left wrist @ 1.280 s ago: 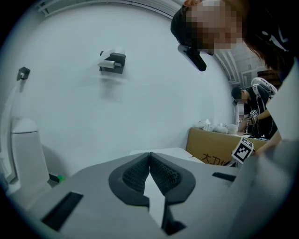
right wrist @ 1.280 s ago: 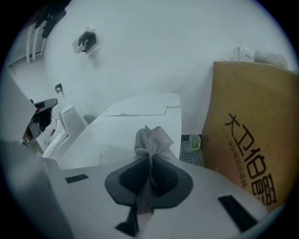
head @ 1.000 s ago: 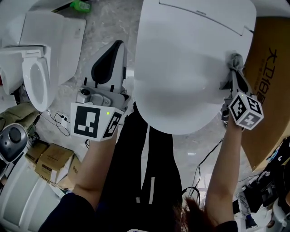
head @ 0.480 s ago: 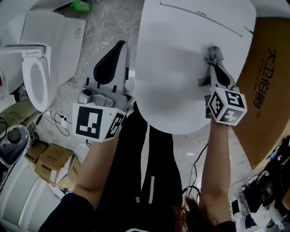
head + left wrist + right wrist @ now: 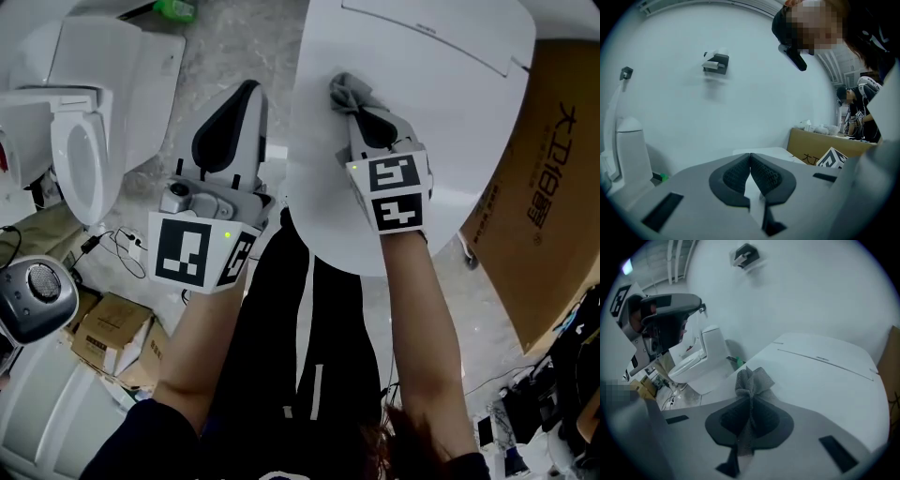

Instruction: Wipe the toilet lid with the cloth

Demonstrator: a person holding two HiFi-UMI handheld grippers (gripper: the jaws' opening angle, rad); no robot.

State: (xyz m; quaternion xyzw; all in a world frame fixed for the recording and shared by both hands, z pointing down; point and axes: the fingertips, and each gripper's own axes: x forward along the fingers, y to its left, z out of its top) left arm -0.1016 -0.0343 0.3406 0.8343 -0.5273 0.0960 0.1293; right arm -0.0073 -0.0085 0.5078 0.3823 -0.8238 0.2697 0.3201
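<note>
Second toilet [image 5: 80,150]: stands at the far left of the head view on the marbled floor, white, with its seat ring showing.
Small cartons [image 5: 108,333]: lie on the floor at the lower left, with thin cables beside them.
Left gripper [image 5: 246,94]: is held beside the left edge of the toilet lid and clear of it. In the left gripper view its two dark ribbed pads [image 5: 761,176] meet along their length, with nothing between them.
Cloth [image 5: 347,89]: grey and bunched, it sits on the lid's left part, near the hinge end. In the right gripper view it sticks out past the jaw tips as a crumpled knot [image 5: 751,379] against the white surface.
Right gripper [image 5: 361,112]: lies over the lid with its marker cube toward the person. Its jaws are clamped on the cloth, a strip of which runs down between the pads.
Toilet lid [image 5: 459,112]: white and closed, it fills the upper middle of the head view, with a thin seam line near its far end.
Cardboard box [image 5: 553,187]: brown with dark print, it is just beside the lid's right edge.
</note>
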